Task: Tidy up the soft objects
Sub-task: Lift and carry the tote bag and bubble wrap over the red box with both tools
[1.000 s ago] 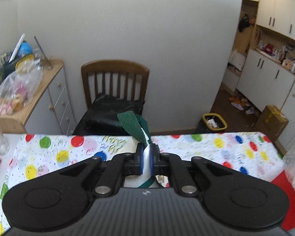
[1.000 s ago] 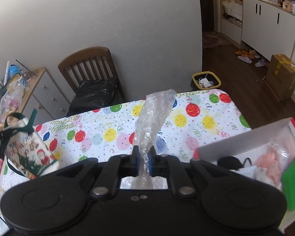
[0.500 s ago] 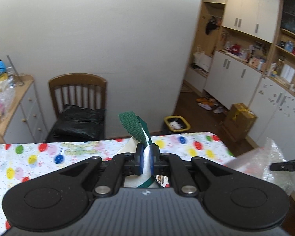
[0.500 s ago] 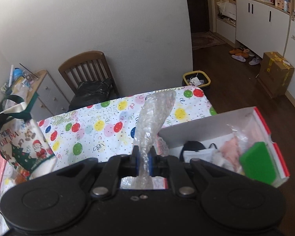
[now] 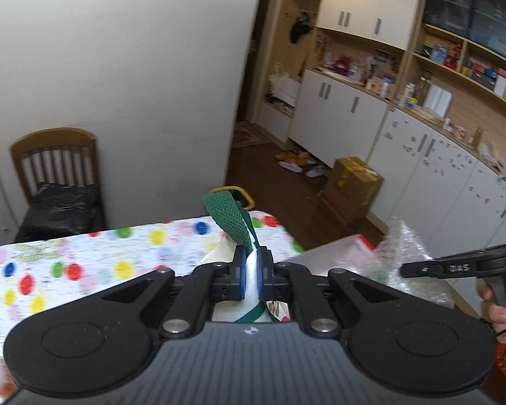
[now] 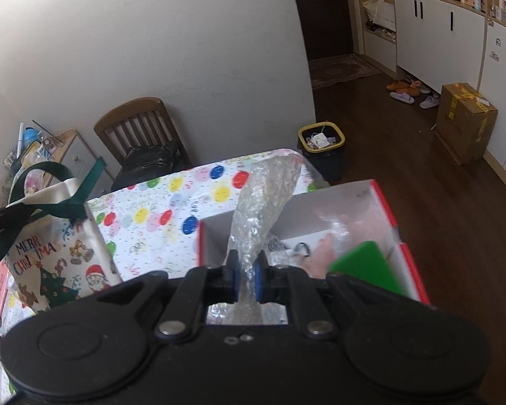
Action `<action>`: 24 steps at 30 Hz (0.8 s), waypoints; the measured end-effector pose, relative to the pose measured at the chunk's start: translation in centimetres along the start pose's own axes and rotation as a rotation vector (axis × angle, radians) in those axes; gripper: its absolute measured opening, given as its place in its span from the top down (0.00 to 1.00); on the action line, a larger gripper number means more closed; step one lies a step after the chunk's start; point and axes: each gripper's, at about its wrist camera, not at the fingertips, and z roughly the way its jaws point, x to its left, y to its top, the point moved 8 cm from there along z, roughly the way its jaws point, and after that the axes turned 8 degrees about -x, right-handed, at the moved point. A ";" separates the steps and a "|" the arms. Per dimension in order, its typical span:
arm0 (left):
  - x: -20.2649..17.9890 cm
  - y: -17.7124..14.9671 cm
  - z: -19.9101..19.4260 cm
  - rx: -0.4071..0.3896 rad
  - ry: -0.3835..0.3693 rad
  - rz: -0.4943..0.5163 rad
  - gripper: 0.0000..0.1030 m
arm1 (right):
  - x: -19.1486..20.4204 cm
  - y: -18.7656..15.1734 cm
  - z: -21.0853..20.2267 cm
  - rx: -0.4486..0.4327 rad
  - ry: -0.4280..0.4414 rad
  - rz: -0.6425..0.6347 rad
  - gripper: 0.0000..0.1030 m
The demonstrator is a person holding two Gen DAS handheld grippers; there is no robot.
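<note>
My left gripper point(image 5: 249, 278) is shut on the rim of a white Christmas tote bag point(image 6: 60, 256), whose green strap point(image 5: 229, 216) sticks up past the jaws. The bag hangs above the table's left part in the right wrist view. My right gripper point(image 6: 246, 280) is shut on a strip of clear bubble wrap point(image 6: 263, 202). It hovers over a red-edged white box point(image 6: 381, 199) at the table's right end, which holds a green block point(image 6: 367, 263), pink soft items and more plastic. The right gripper point(image 5: 455, 266) and its bubble wrap point(image 5: 404, 249) show at the right of the left wrist view.
A balloon-print cloth point(image 6: 172, 209) covers the table. Behind it stand a wooden chair point(image 6: 138, 128) with a black bag, a drawer unit point(image 6: 74, 155) and a yellow-rimmed bin point(image 6: 320, 141). A cardboard box point(image 6: 465, 121) and slippers lie on the floor by white cabinets.
Both grippers have travelled to the right along the table with their loads. The box has come under the right gripper, and the right gripper has entered the left wrist view.
</note>
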 end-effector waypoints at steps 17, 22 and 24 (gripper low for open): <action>-14.1 -3.5 11.8 0.117 -0.164 0.053 0.94 | -9.2 -0.7 2.9 0.090 0.012 -0.029 0.92; -15.2 -4.1 14.7 0.108 -0.120 0.092 0.94 | -10.1 -0.6 5.2 0.106 0.008 -0.053 0.92; -15.1 -4.2 15.7 0.108 -0.112 0.084 0.94 | -10.0 -0.5 6.3 0.116 0.015 -0.062 0.92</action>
